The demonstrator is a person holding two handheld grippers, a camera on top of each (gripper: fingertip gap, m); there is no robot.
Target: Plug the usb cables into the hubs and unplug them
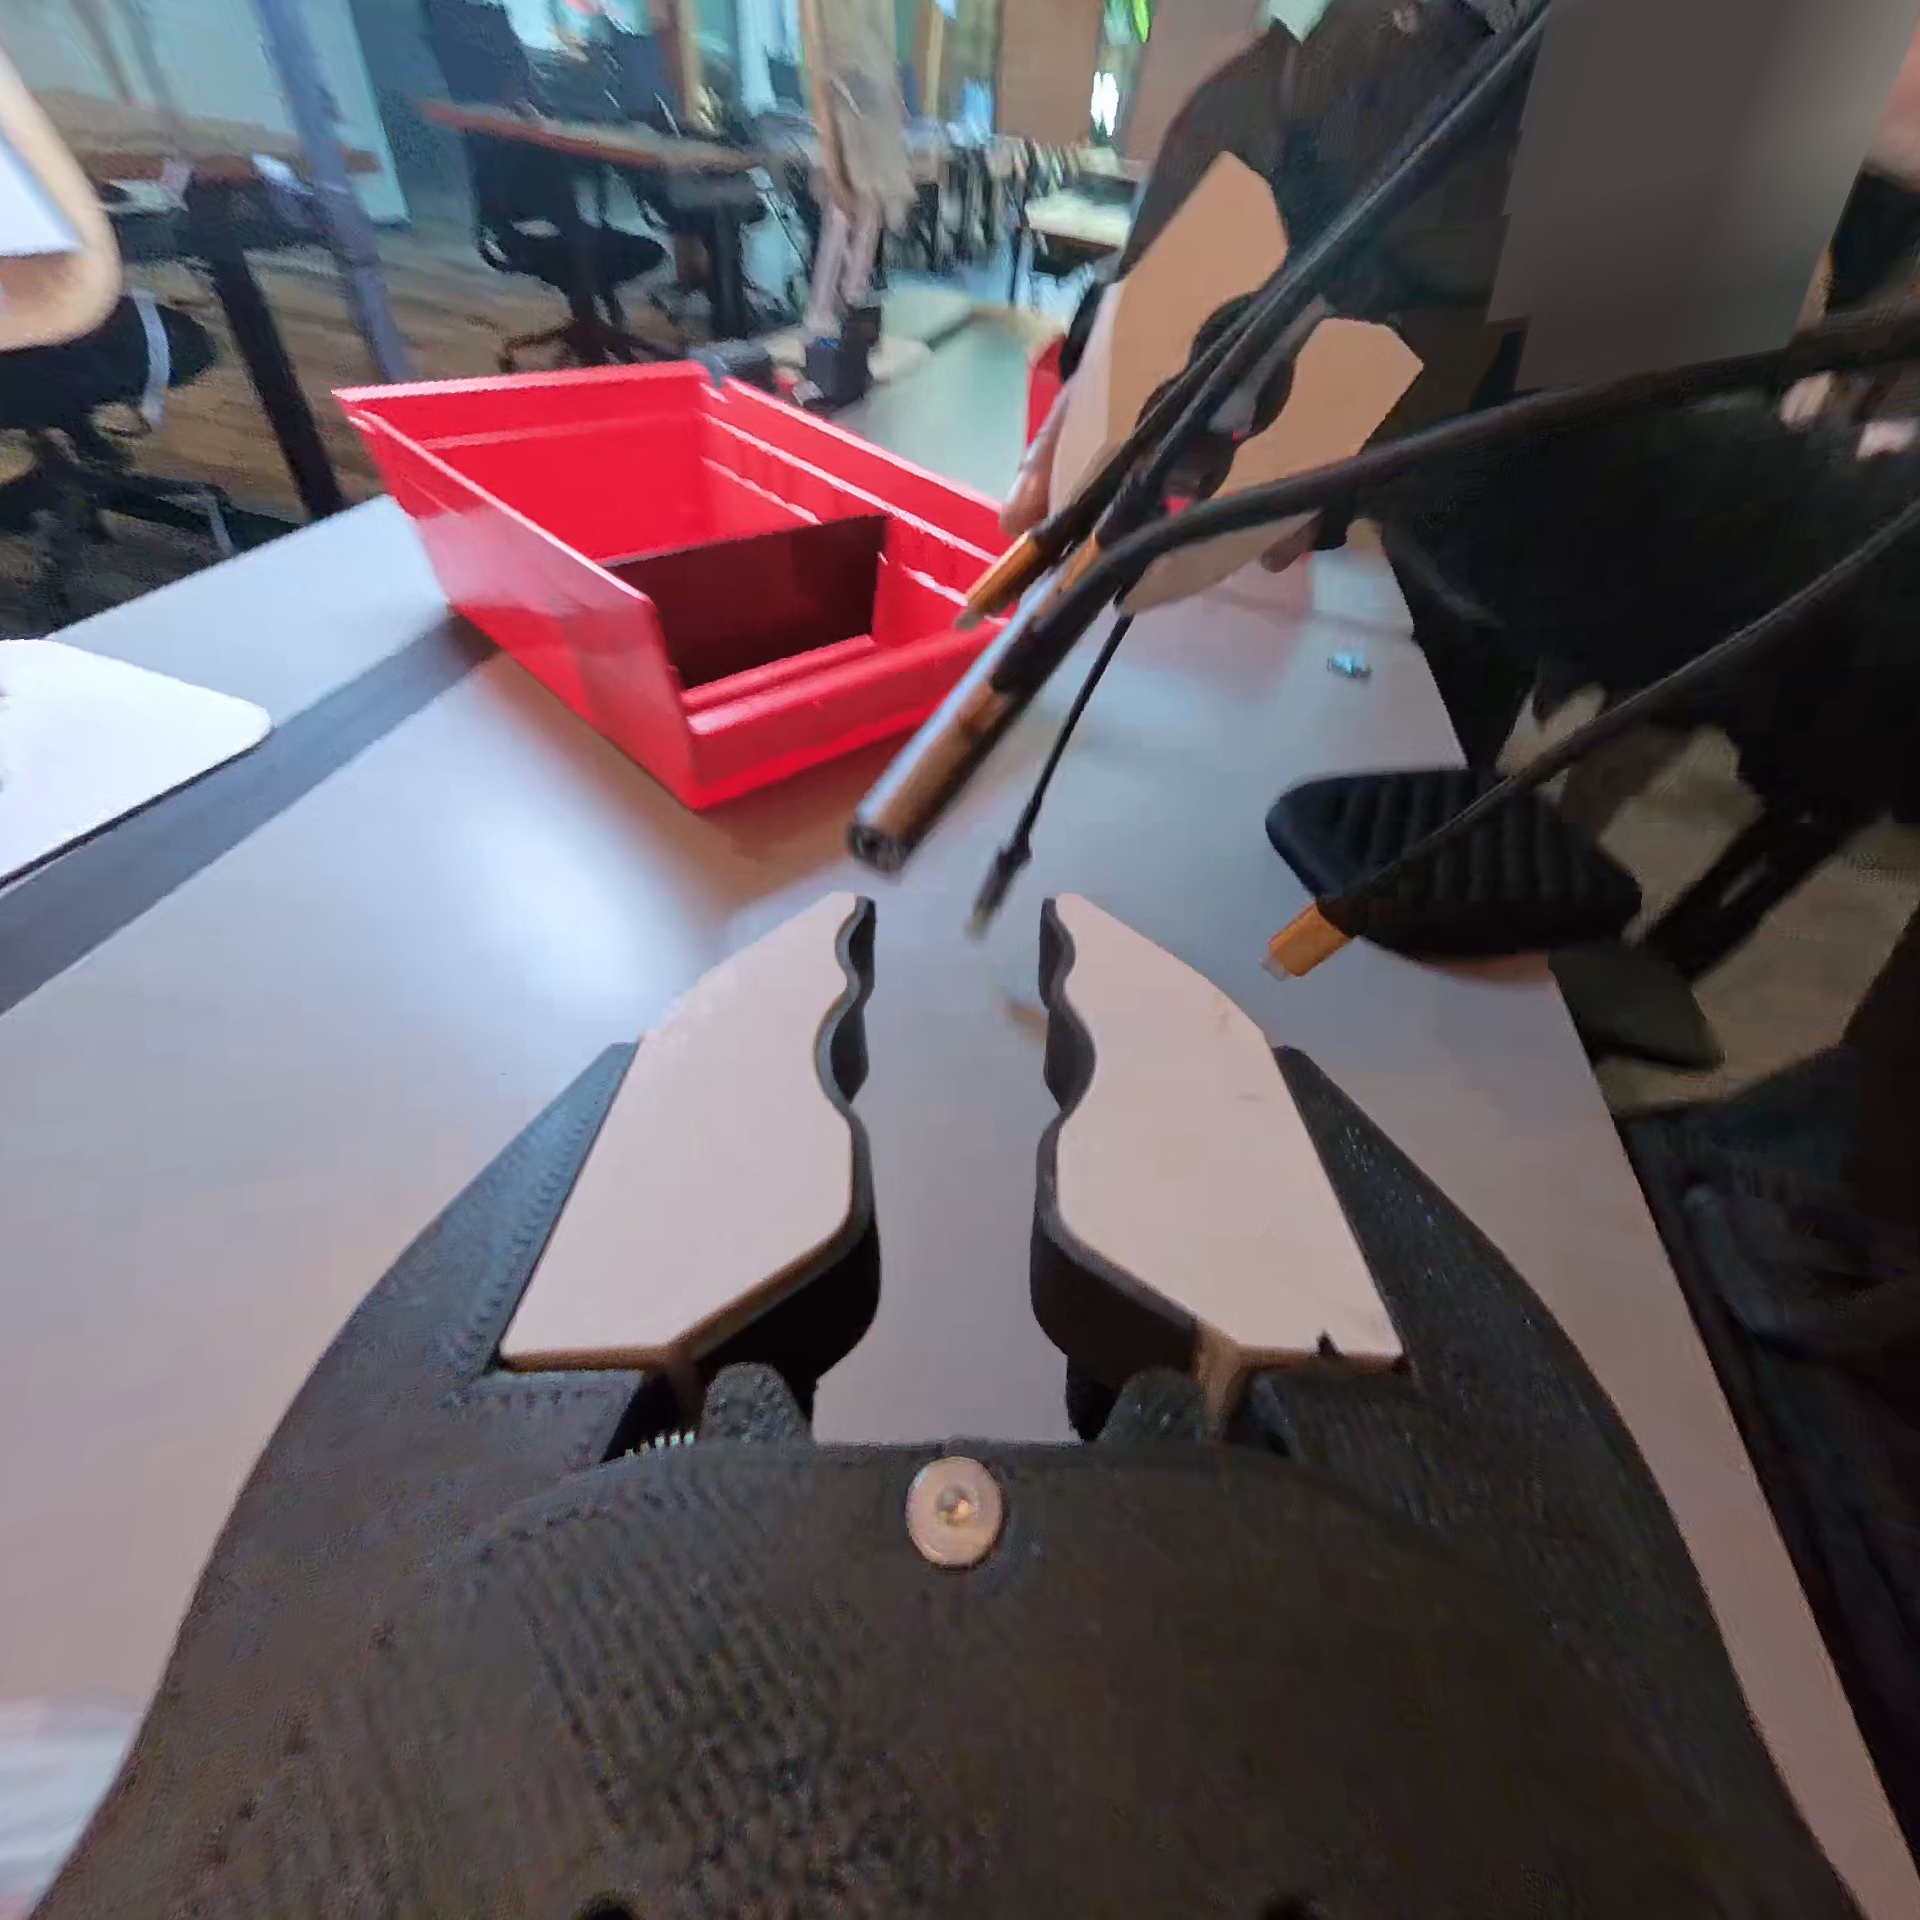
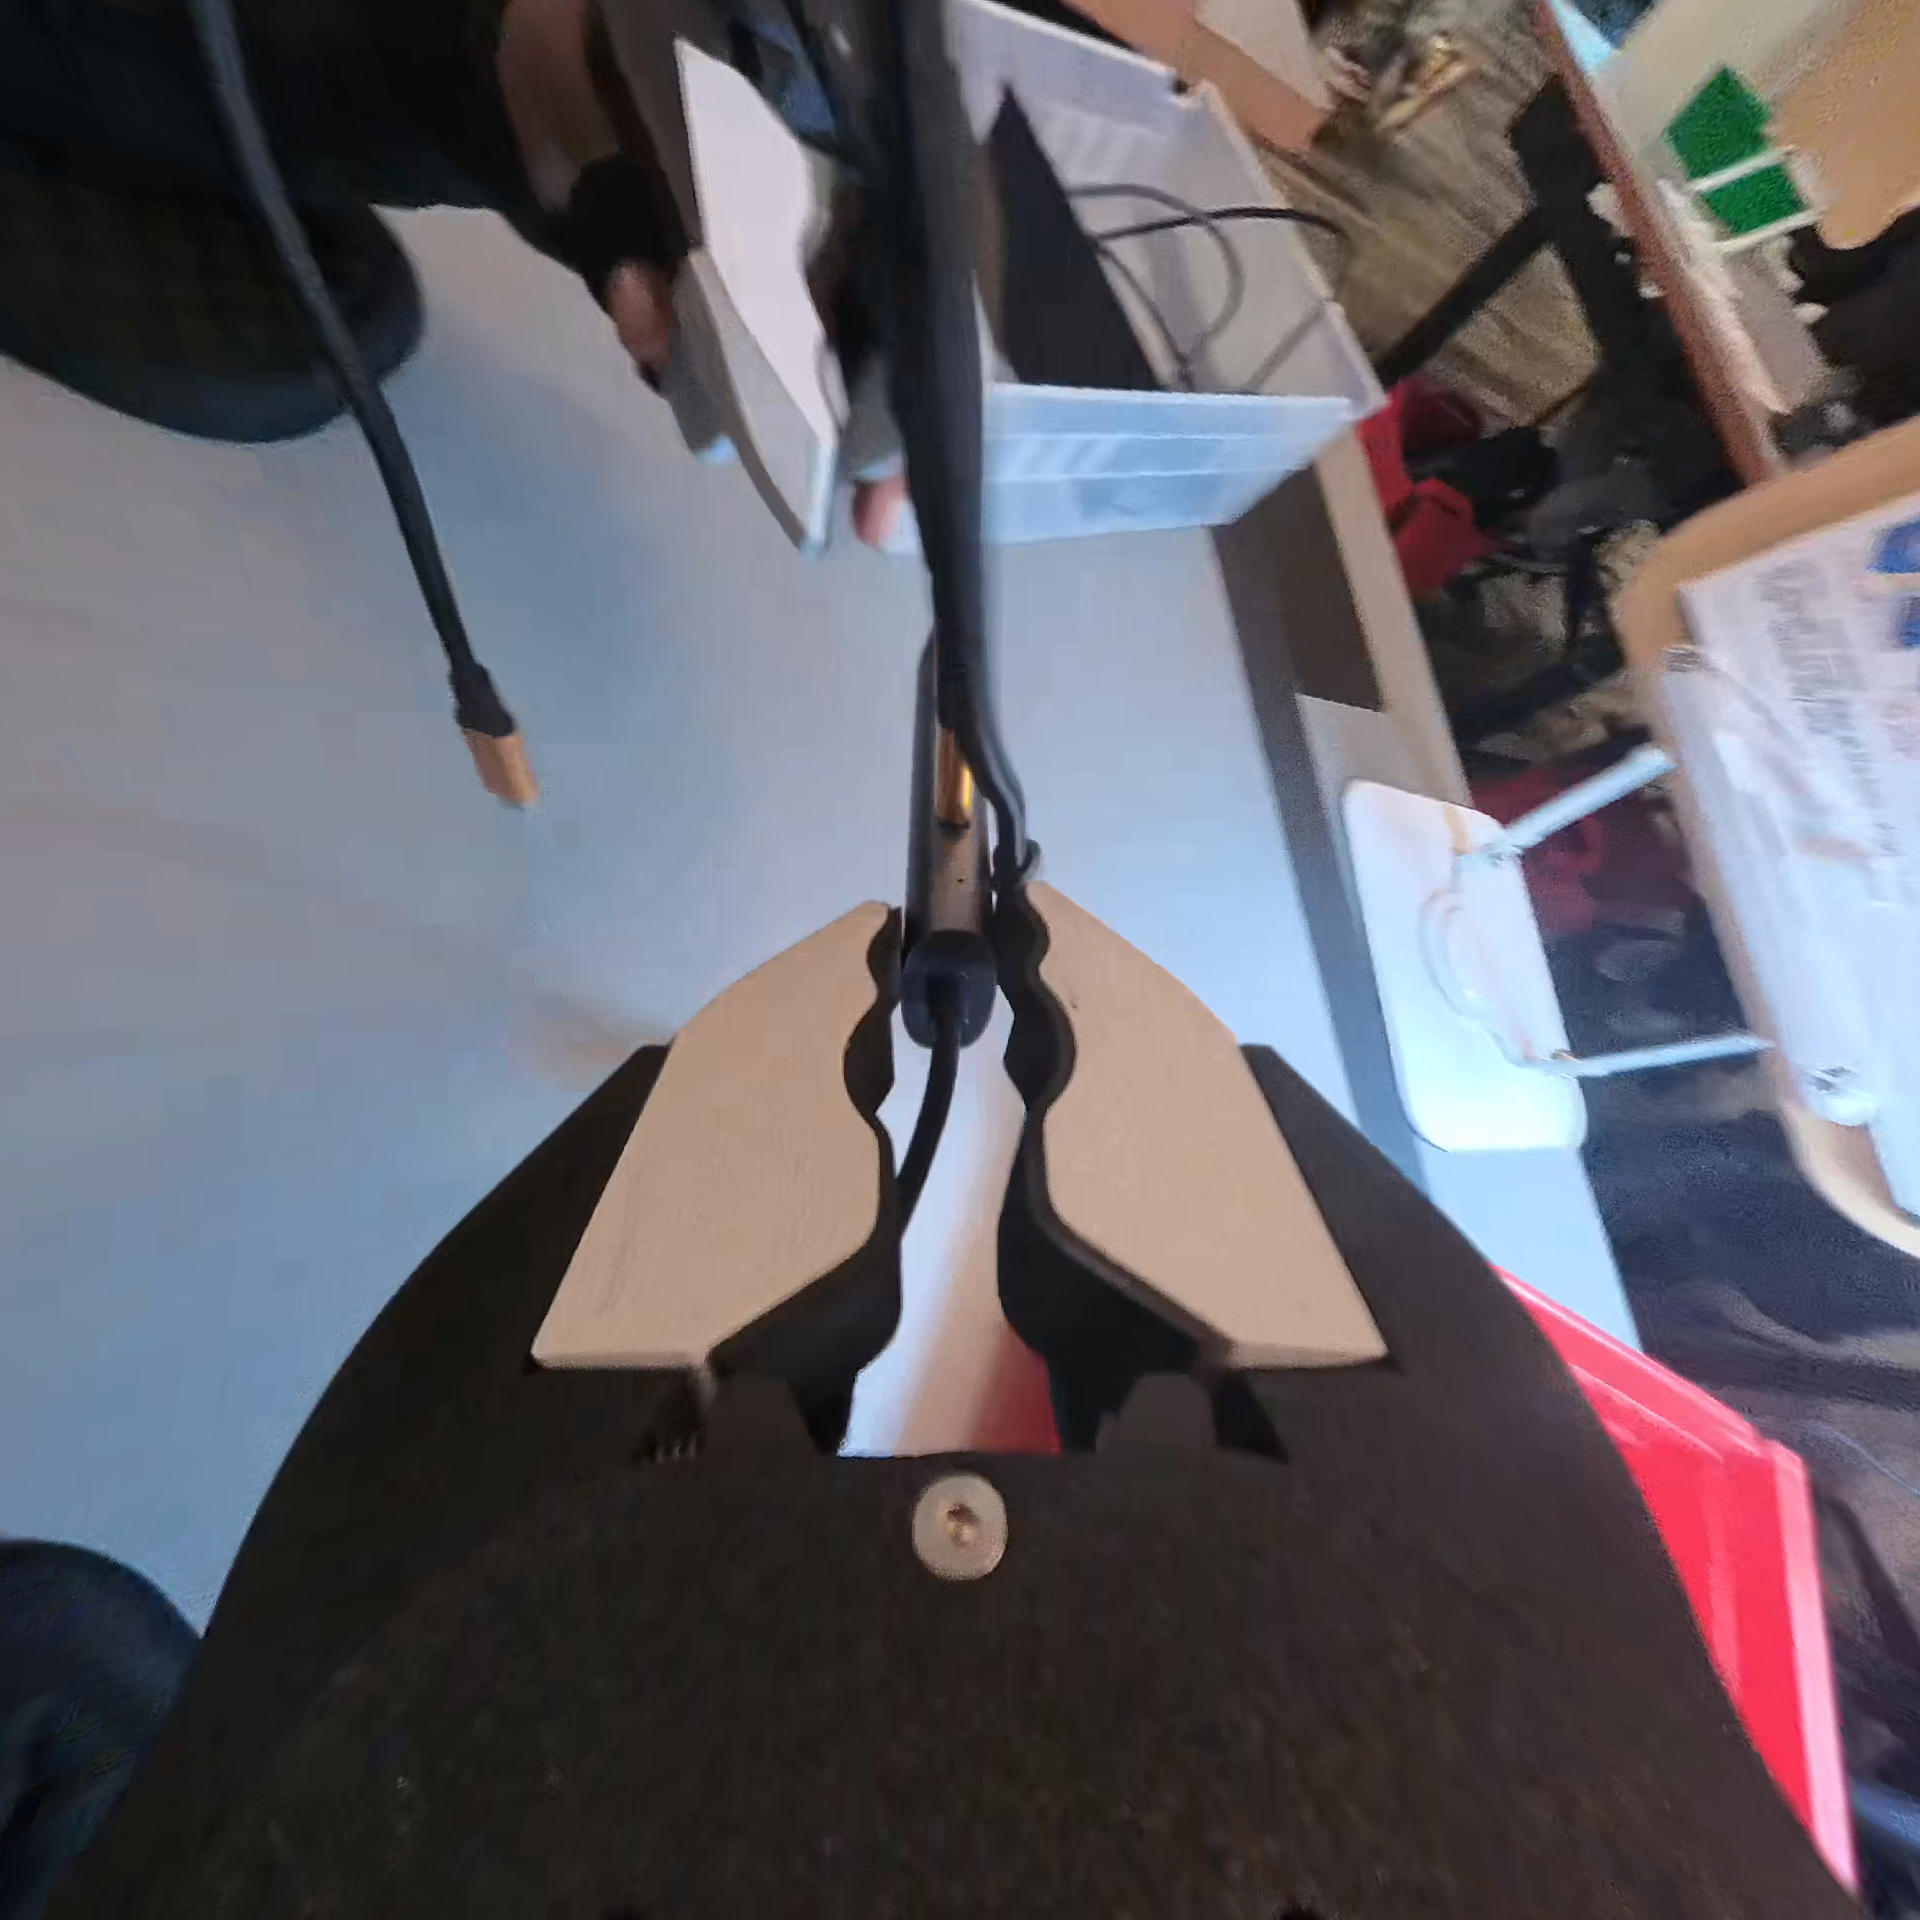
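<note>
My right gripper (image 2: 943, 935) is shut on the black cable end of a slim grey USB hub (image 2: 940, 842), held in the air above the grey table (image 2: 260, 987). A black cable with a copper plug (image 2: 956, 790) sits in the hub. In the left wrist view the hub (image 1: 935, 748) points at my left gripper (image 1: 956, 914), which is open and empty just below it. The right gripper (image 1: 1101, 551) shows above. A loose cable with a copper plug (image 1: 1307, 940) hangs to the right, and it also shows in the right wrist view (image 2: 501, 769). A thin black cable tip (image 1: 1000, 873) dangles between hub and fingers.
A red bin (image 1: 675, 582) stands on the table beyond the hub. A white bin (image 2: 1164, 436) with cables sits behind the left gripper (image 2: 790, 416). A black chair armrest (image 1: 1455, 862) lies past the table's right edge. A white pad (image 1: 94, 748) lies at the far left. Spacing between my two grippers at the tips: around 10 cm.
</note>
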